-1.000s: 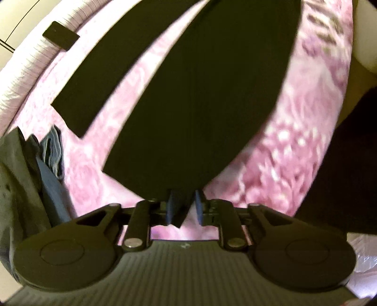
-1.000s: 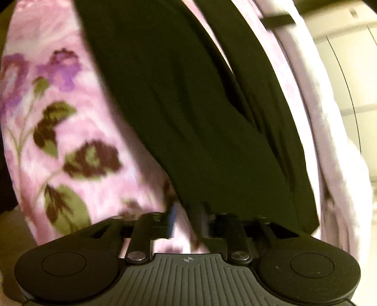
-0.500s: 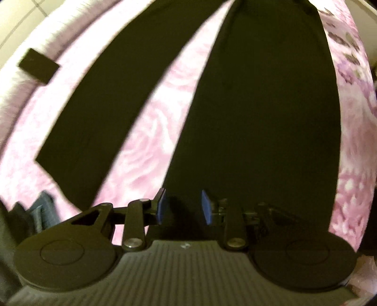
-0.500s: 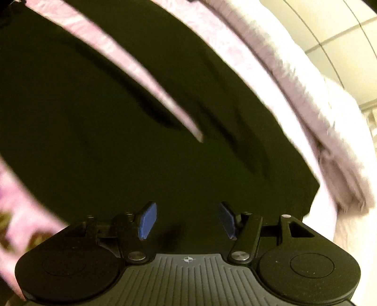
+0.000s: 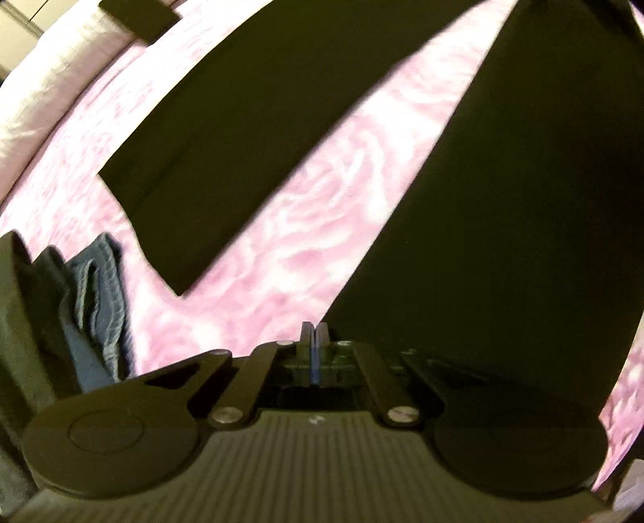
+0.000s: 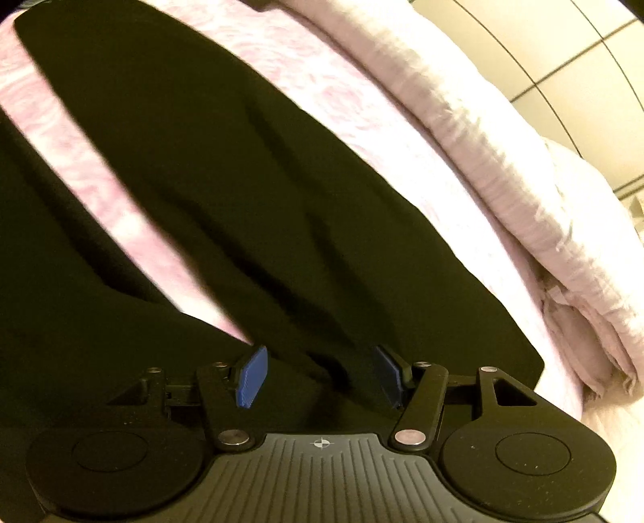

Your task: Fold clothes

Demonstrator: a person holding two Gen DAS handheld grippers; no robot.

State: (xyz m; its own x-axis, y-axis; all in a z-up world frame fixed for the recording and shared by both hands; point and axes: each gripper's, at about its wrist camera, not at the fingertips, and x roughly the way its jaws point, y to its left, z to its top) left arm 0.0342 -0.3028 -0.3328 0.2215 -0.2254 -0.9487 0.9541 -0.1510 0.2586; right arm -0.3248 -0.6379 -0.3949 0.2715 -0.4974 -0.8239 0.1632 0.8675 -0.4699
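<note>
1. Jaws are seen in two states: those of the left gripper [image 5: 313,336] are pressed together at the hem corner of the black trousers [image 5: 503,225], and whether cloth is pinched between the pads cannot be told; those of the right gripper [image 6: 320,376] stand wide apart over the trousers, nothing being held
2. As the landmark, the pink floral bedspread [image 5: 330,225] is taken; the trousers are laid flat on it with the two legs spread in a V, pink cloth showing between them
3. At the bedspread's far edge a pale folded quilt [image 6: 523,193] is seen, just beyond the trousers
4. The trousers are judged light, soft and limp, with shallow creases near the right gripper; sagging and sliding would be expected if a single layer were lifted
5. A hold is best taken at firm edges, it is judged: a hem corner for one gripper and the waistband corner for the other, both layers being caught
6. At the bedspread's near left edge a crumpled blue-grey garment [image 5: 100,305] is seen, apart from the trousers
7. A small dark flat object [image 5: 139,16] lies at the far edge
8. No container is in view
</note>
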